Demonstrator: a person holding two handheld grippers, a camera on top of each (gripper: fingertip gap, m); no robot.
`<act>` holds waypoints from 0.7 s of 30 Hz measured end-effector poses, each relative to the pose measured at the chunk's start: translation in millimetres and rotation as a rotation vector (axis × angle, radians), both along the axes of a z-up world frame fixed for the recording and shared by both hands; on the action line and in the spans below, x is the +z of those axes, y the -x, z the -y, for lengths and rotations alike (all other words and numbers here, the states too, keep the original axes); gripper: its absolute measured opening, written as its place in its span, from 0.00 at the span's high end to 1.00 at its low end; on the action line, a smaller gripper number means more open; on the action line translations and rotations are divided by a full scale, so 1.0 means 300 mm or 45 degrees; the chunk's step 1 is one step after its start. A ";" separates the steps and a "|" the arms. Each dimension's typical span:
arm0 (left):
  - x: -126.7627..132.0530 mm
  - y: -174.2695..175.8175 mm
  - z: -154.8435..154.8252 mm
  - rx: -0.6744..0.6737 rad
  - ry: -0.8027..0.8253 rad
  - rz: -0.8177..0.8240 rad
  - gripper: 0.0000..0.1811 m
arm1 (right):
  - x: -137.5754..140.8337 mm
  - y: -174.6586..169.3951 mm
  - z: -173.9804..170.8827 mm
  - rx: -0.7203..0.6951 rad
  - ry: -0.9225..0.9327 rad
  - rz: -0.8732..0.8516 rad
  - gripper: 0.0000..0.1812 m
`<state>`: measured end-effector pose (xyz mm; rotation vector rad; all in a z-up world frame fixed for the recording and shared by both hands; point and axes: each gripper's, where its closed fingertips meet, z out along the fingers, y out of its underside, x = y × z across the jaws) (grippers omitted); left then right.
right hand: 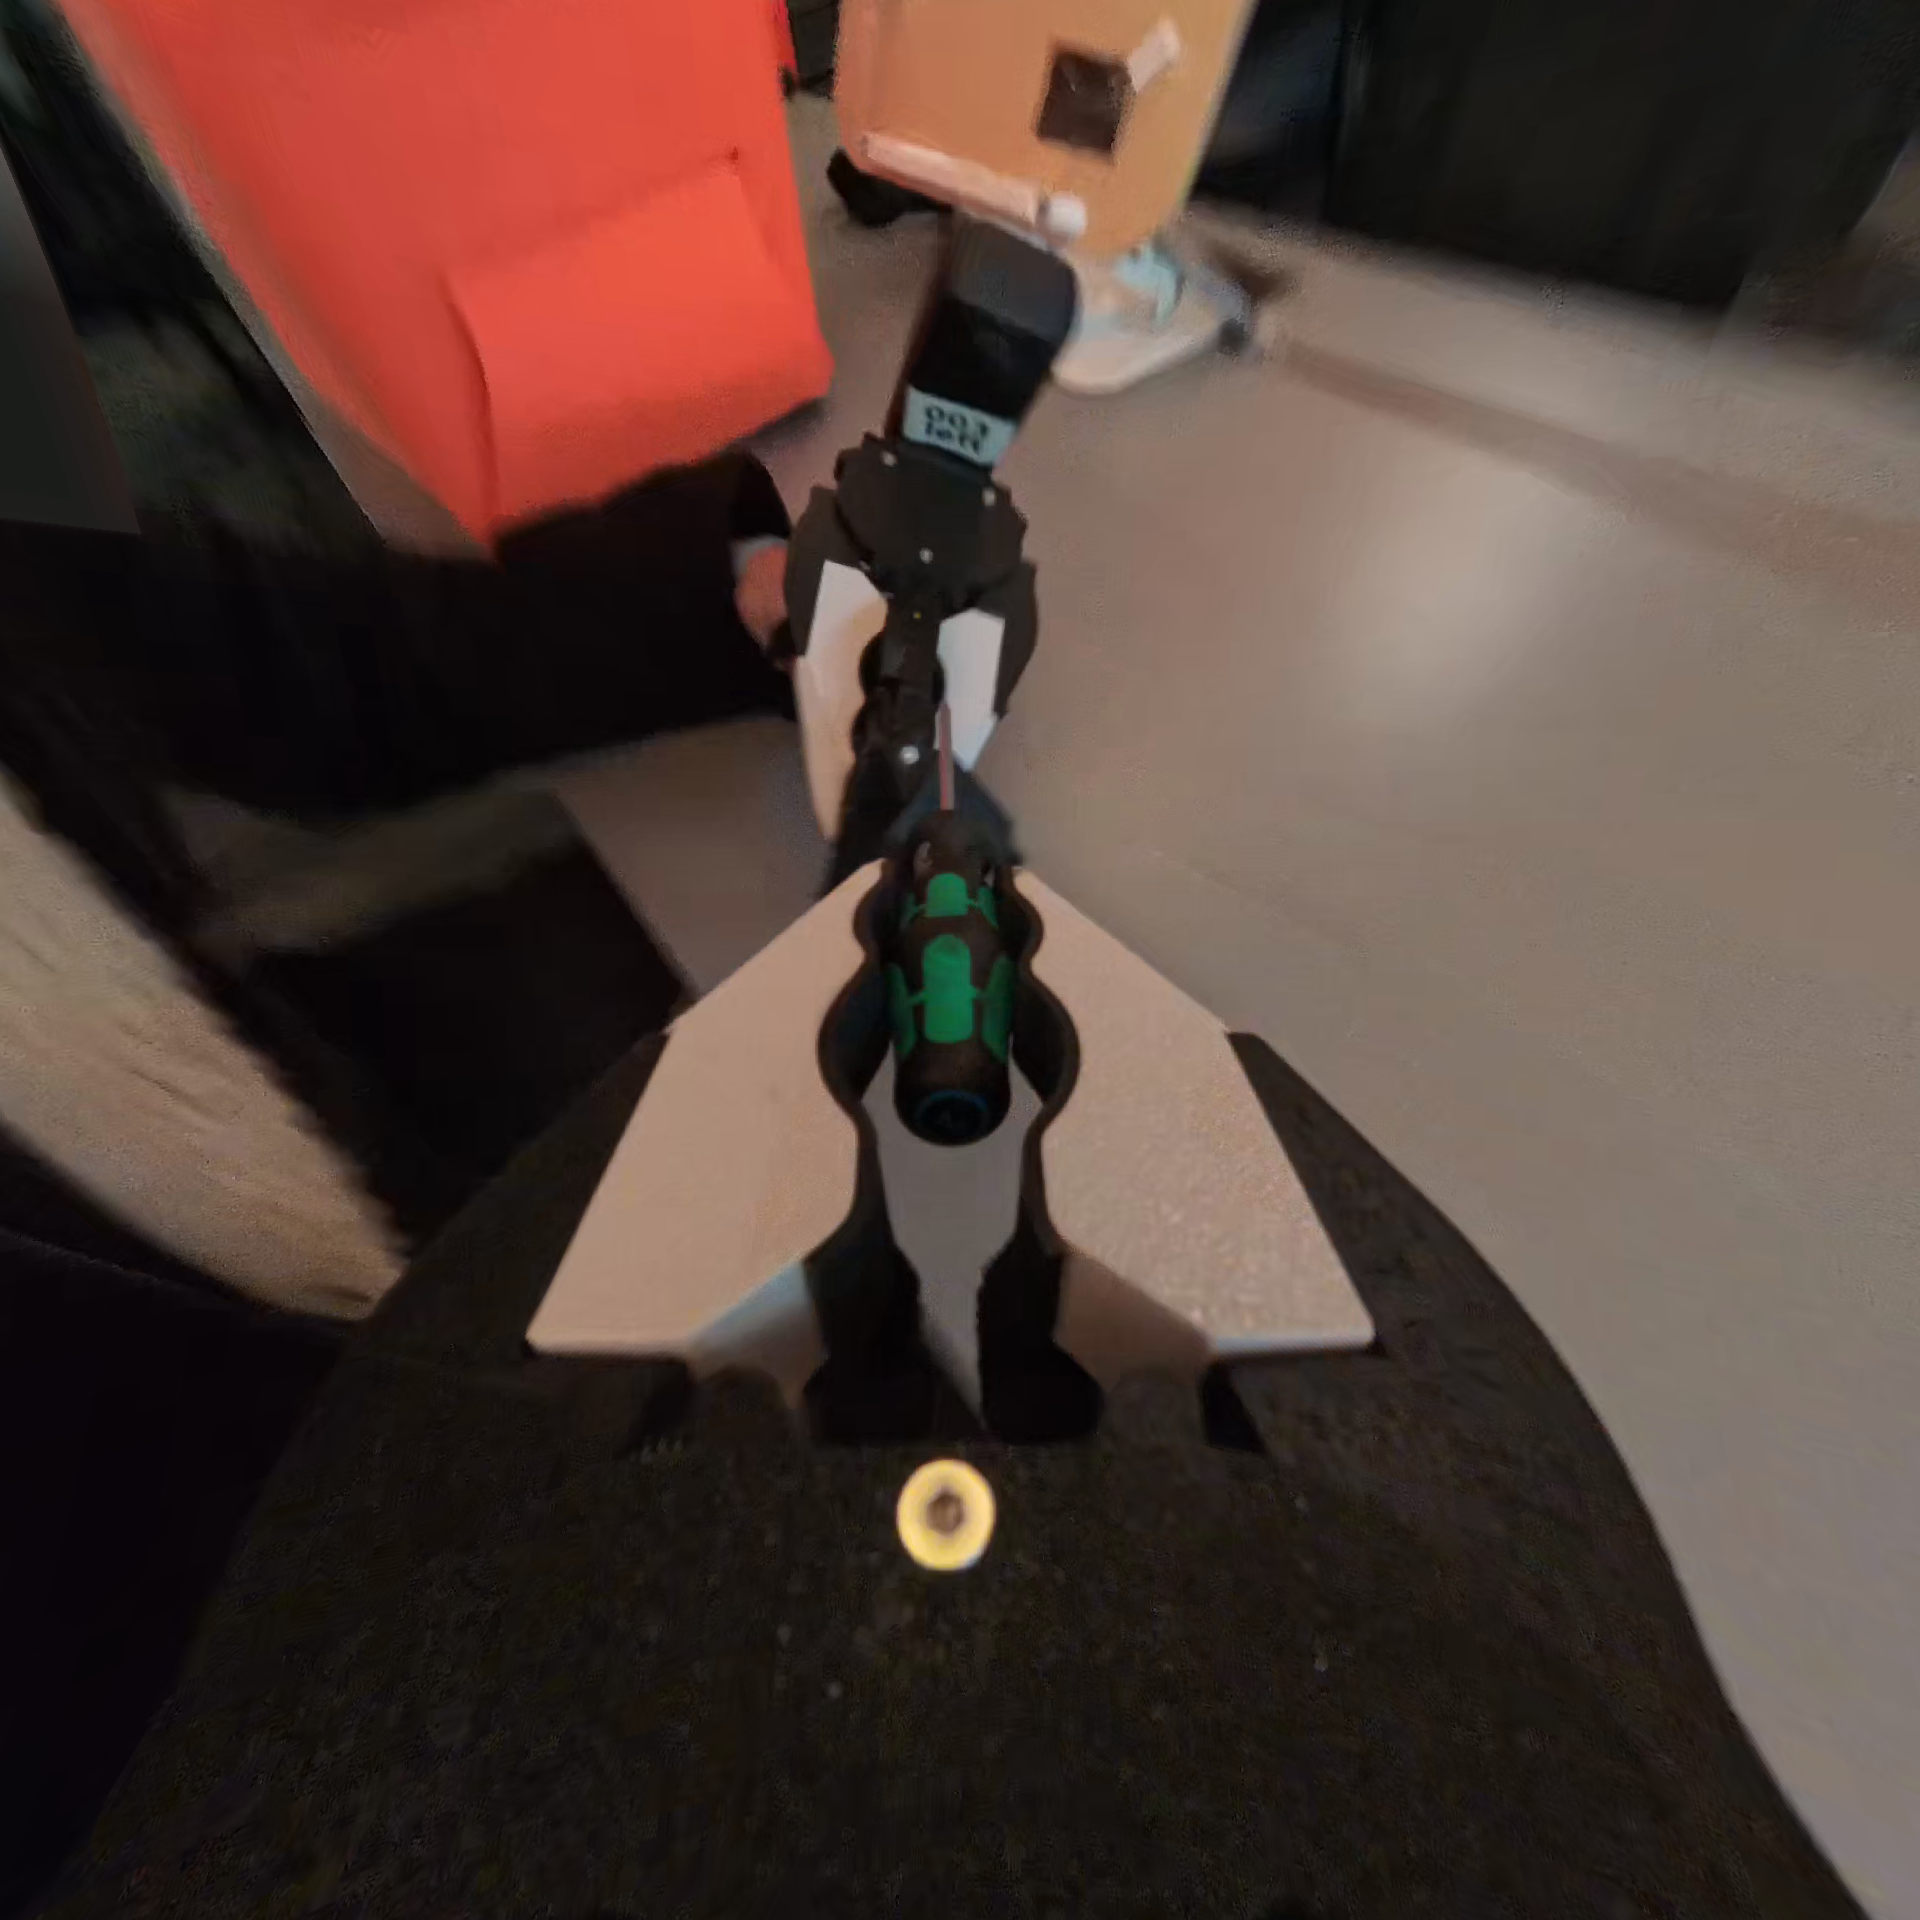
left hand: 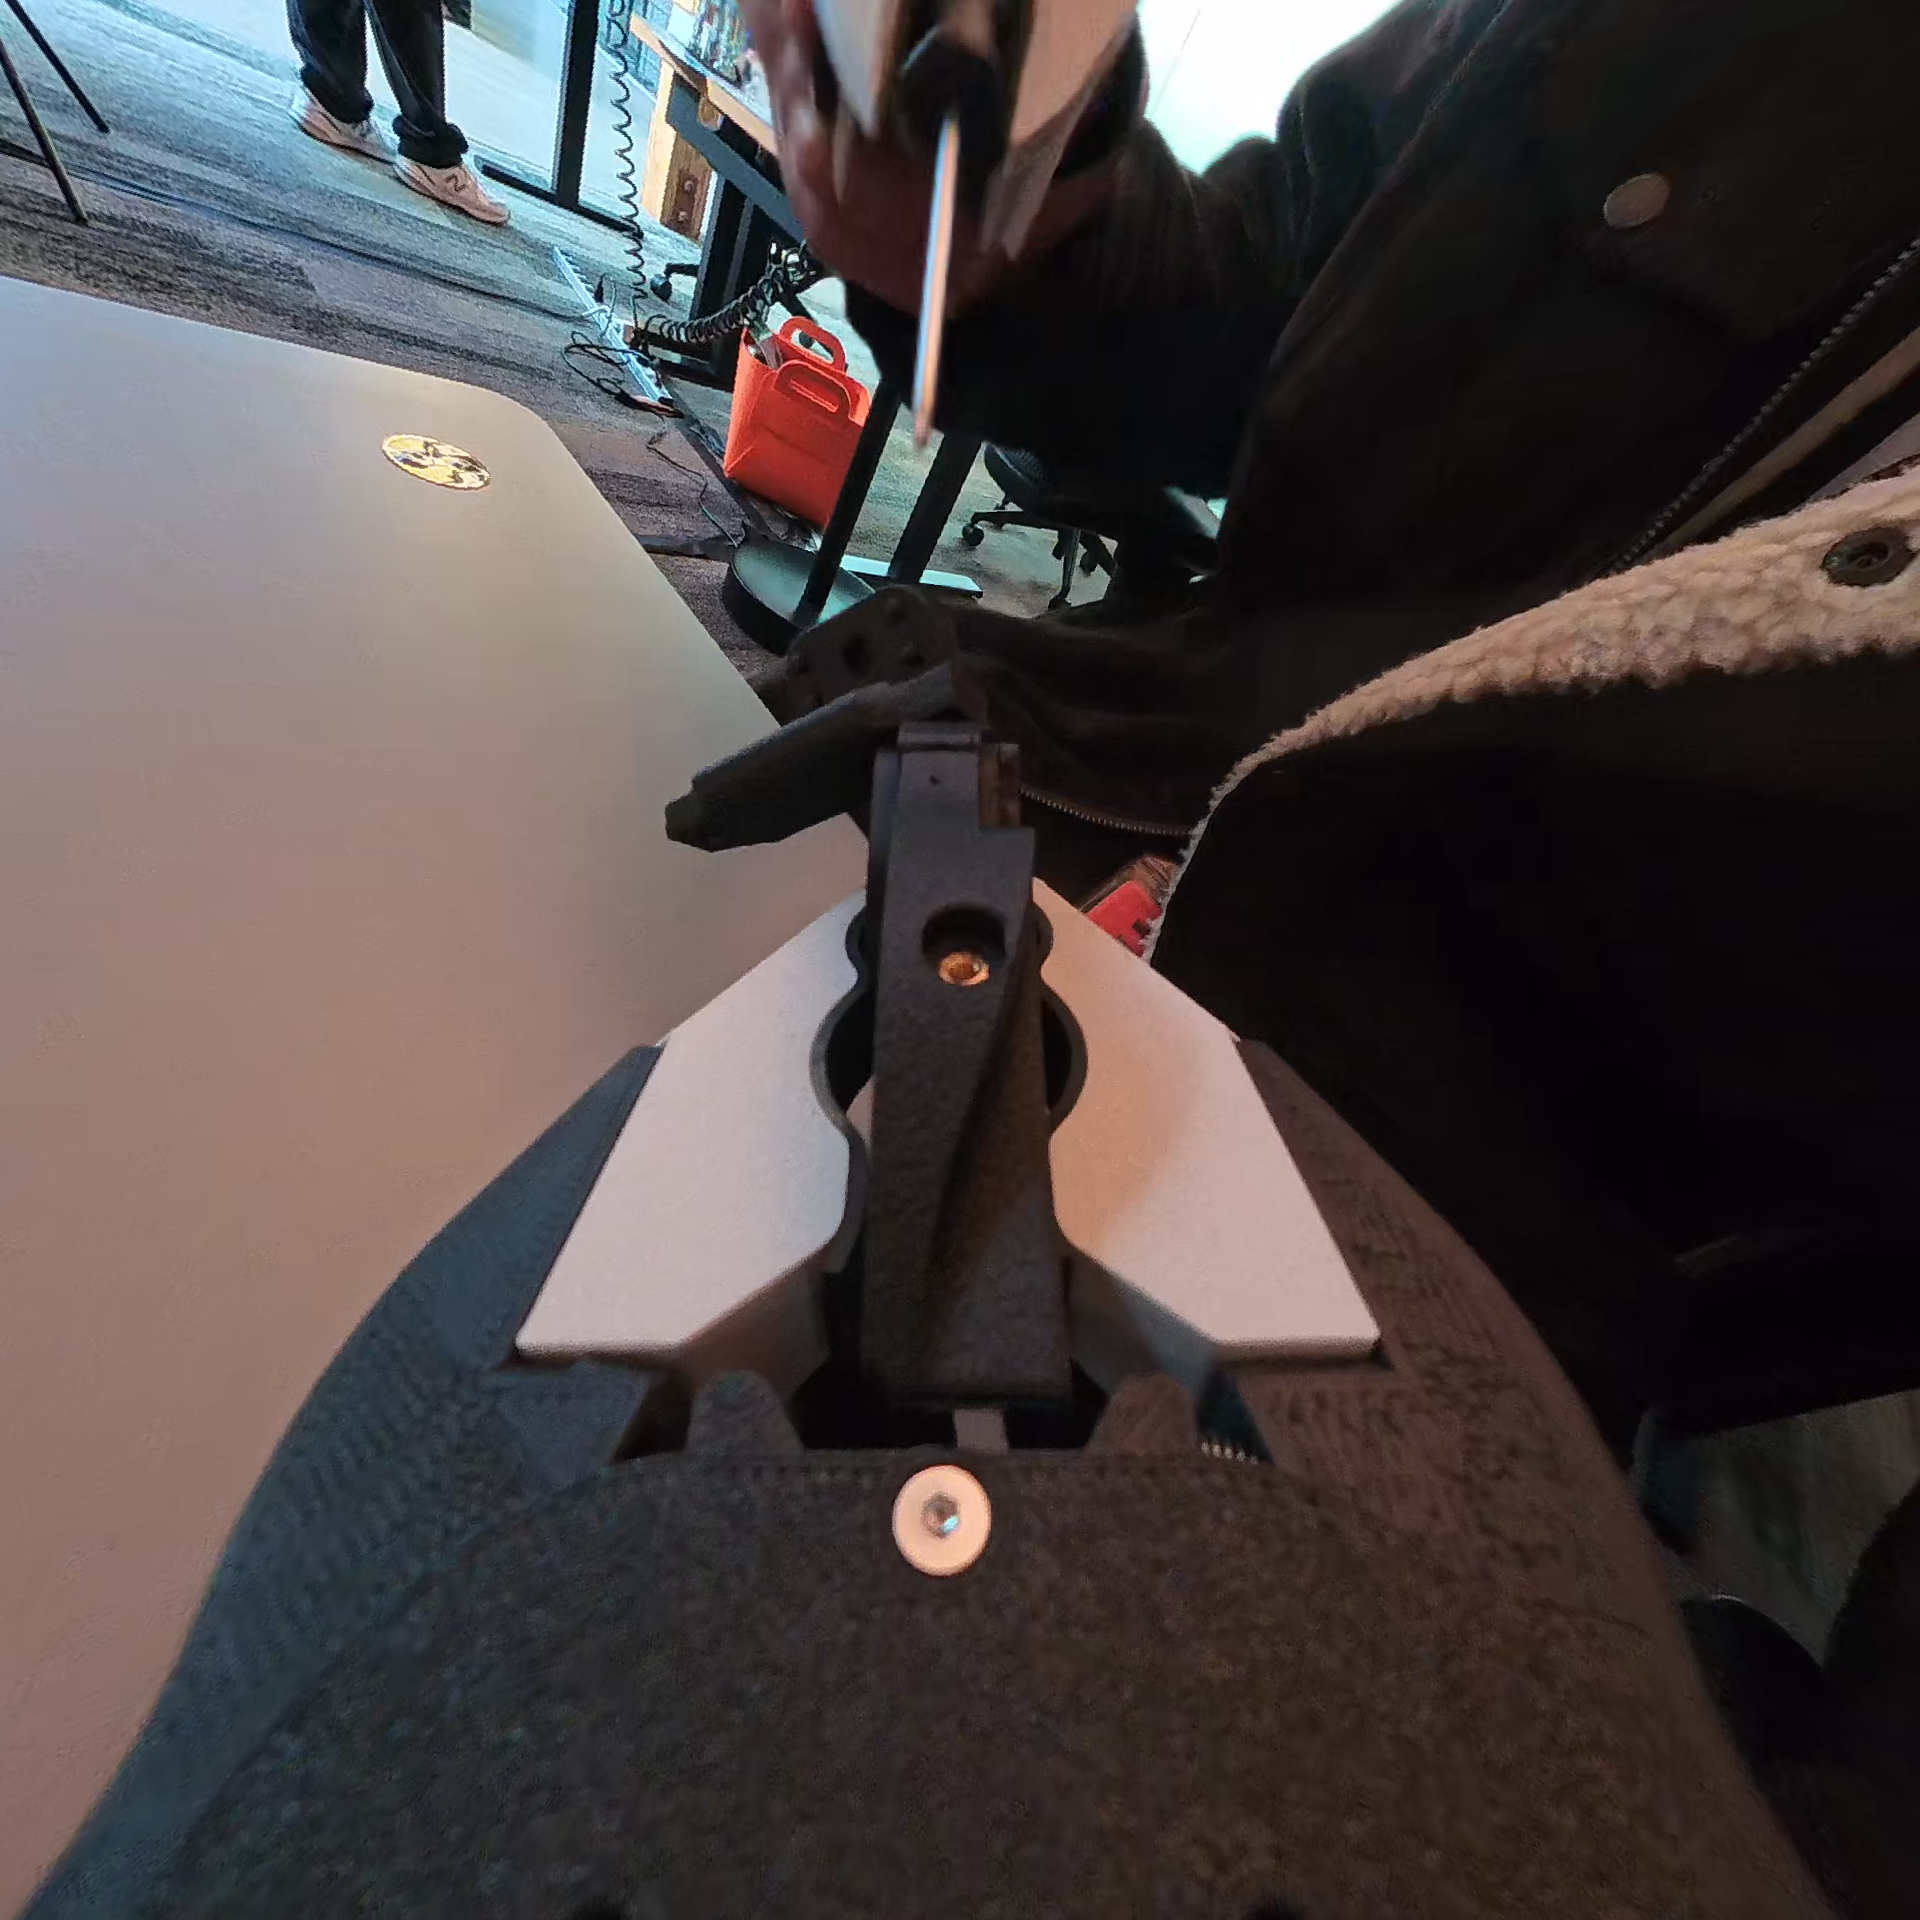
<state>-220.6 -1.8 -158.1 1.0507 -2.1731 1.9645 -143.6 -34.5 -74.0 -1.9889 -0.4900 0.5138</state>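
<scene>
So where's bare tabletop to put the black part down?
Bare top runs left of the left gripper, from the black part it holds out to the round gold sticker and the table edge. In the right wrist view, the top right of the screwdriver looks bare too. It is crowded at the jacket side.

Both grippers are built alike — a coarse, grainy black printed body with pale grey wedge-shaped fingers whose inner edges are scalloped. On the left gripper [left hand: 951,935] a silver washer with a hex screw [left hand: 941,1519] sits at the centre of the body; the right gripper [right hand: 948,966] carries a matching one. The person wears a dark jacket [left hand: 1558,364] with a cream fleece lining [left hand: 1538,665], a metal zip and snap buttons.
</scene>
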 end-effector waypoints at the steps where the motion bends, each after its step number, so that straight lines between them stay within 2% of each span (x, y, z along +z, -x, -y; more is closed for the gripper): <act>1: -0.001 -0.001 -0.001 0.001 0.000 -0.003 0.88 | -0.016 0.002 0.001 -0.043 0.162 -0.219 0.91; 2: -0.003 -0.001 -0.001 0.001 0.001 -0.007 0.88 | -0.019 0.007 0.004 -0.061 0.256 -0.401 0.91; 4: -0.004 0.000 0.001 -0.001 -0.008 -0.005 0.88 | -0.049 -0.006 -0.001 -0.118 0.366 -0.527 0.91; 8: -0.010 -0.001 0.005 -0.007 -0.025 -0.011 0.88 | -0.096 0.010 0.009 -0.103 0.464 -0.471 0.91; 21: -0.014 0.000 0.006 -0.019 -0.038 -0.011 0.88 | -0.101 0.038 0.000 -0.088 0.463 -0.475 0.91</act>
